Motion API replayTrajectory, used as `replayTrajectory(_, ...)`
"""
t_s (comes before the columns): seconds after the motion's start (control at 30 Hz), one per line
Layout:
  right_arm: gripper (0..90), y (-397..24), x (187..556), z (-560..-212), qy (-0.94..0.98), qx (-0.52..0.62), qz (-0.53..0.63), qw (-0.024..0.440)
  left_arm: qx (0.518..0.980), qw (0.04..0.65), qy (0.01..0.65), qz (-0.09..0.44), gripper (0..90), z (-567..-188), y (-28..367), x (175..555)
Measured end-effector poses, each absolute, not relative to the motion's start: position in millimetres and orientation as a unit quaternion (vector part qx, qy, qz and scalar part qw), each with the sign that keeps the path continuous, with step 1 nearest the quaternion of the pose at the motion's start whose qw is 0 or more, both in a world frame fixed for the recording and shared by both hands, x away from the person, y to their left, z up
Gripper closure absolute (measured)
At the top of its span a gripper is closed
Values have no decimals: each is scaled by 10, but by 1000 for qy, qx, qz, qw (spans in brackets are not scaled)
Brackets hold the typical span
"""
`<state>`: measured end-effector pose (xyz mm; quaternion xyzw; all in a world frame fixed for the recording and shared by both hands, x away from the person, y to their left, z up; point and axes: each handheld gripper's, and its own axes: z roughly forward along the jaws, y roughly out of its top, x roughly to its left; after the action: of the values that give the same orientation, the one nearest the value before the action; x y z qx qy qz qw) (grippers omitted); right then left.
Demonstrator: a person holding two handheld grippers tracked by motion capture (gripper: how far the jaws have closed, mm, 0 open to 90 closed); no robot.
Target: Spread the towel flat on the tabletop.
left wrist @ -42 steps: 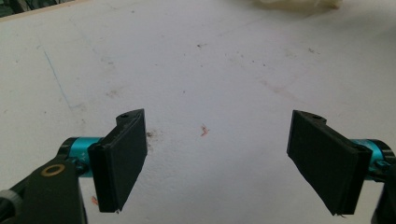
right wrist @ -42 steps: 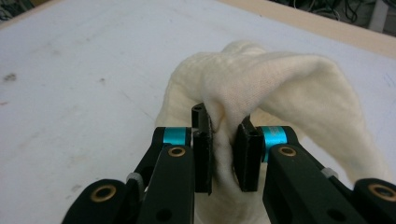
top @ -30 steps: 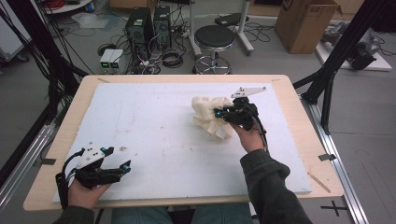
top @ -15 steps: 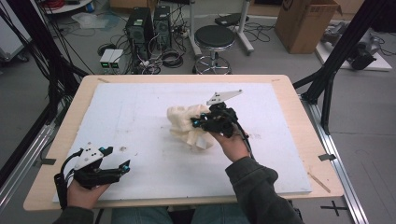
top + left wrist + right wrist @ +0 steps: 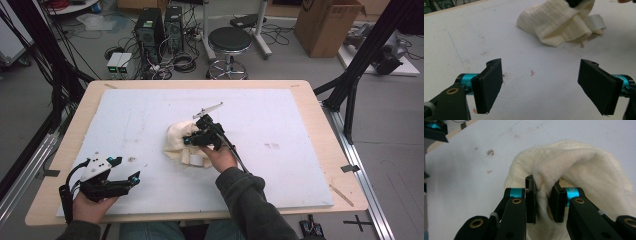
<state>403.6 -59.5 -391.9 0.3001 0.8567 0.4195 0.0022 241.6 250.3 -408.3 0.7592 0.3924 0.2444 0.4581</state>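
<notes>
Right gripper [image 5: 192, 140] is out over the middle of the counter [image 5: 310, 100], and its jaws are clamped on a fold of the cream cloth [image 5: 181, 142]. In the right gripper view the two black pads pinch a ridge of the fabric [image 5: 564, 170] between them, and the rest of it billows up and over in a hood above the jaws [image 5: 543, 201]. Those jaws have just eased open a touch, yet the pads press the fold from both sides. The cloth lies bunched on the white sheet [image 5: 280, 125] near the counter's centre, just left of the right hand [image 5: 219, 157] in the high view, part of it lifted off the sheet by the grip and part trailing on it. Down at the near left corner, the left gripper [image 5: 131, 180] sits low over the sheet, well apart from the cloth, with the left hand [image 5: 90, 205] behind it. Its jaws stand wide apart with nothing between them; the left gripper view [image 5: 541, 87] looks between them across bare, faintly stained white to the cloth [image 5: 556, 22] heaped at the far side, a pale grey tag [image 5: 596, 21] poking out at its right edge.
</notes>
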Motion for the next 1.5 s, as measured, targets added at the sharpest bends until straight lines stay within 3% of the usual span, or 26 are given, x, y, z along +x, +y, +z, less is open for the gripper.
replayTrajectory(0.13, 742, -499, 4102, -4060, 863, 307, 400, 26, 763, 457, 388, 241, 205, -4086, 2472, 2425)
replayTrajectory(0.27, 660, -500, 4138, -4145, 858, 318, 403, 20, 765, 459, 384, 236, 205, -4085, 2432, 2434)
replayTrajectory(0.47, 466, -646, 4063, -3974, 844, 305, 439, 37, 764, 471, 377, 227, 205, -4049, 2330, 2460)
replayTrajectory(0.7, 408, -979, 3910, -3753, 833, 291, 468, 54, 772, 477, 358, 220, 208, -4004, 2101, 2507)
replayTrajectory(1.07, 520, -1463, 3559, -3811, 824, 269, 494, 68, 785, 484, 334, 195, 262, -4003, 1703, 2677)
replayTrajectory(1.2, 578, -1507, 3474, -3902, 830, 255, 491, 65, 793, 482, 323, 184, 392, -4029, 1540, 2760)
replayTrajectory(1.5, 651, -1473, 3415, -4108, 855, 234, 461, 45, 814, 445, 329, 177, 507, -4178, 1303, 2950)
